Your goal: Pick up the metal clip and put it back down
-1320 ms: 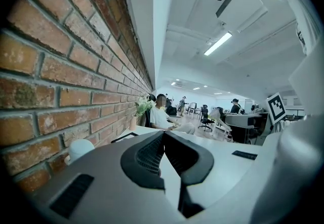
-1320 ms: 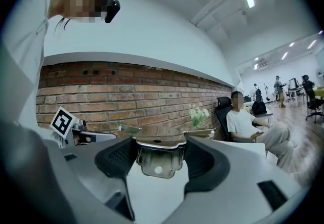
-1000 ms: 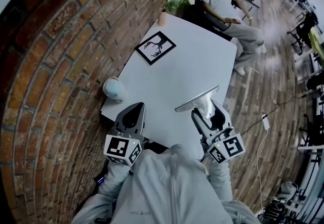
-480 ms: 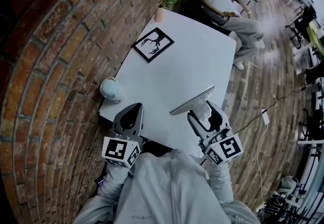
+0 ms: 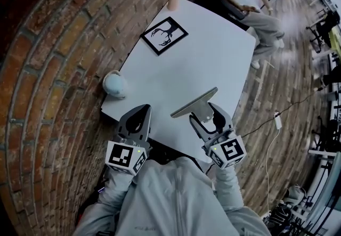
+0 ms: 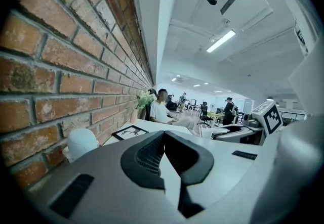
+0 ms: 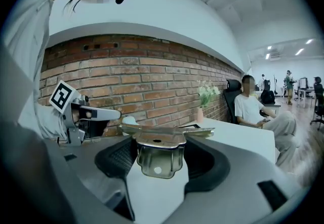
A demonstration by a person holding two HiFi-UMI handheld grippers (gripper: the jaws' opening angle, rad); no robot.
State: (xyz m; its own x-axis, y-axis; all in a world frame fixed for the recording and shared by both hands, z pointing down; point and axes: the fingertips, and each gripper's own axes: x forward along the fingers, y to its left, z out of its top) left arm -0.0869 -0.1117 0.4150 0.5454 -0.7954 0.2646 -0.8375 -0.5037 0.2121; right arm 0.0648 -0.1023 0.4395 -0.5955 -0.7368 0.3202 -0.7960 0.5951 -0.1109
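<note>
Nearest me, the right gripper (image 7: 158,160) is clamped on the metal clip (image 7: 156,142), pinching its folded tab, which has a small hole in it. The left gripper (image 5: 137,119) is pinched together on nothing, off to the left and farther from the clip. The clip's long flat bar runs crosswise to my jaws. In the head view it goes from near-left to far-right over the near edge of the table (image 5: 213,54). It looks lifted clear of the top, though I can't be sure. Putting it back should mean going straight down with the bar level. It's dull stamped metal, thin and rigid-looking. Beyond it lie a pale round object (image 5: 114,83) and a framed picture (image 5: 164,35).
</note>
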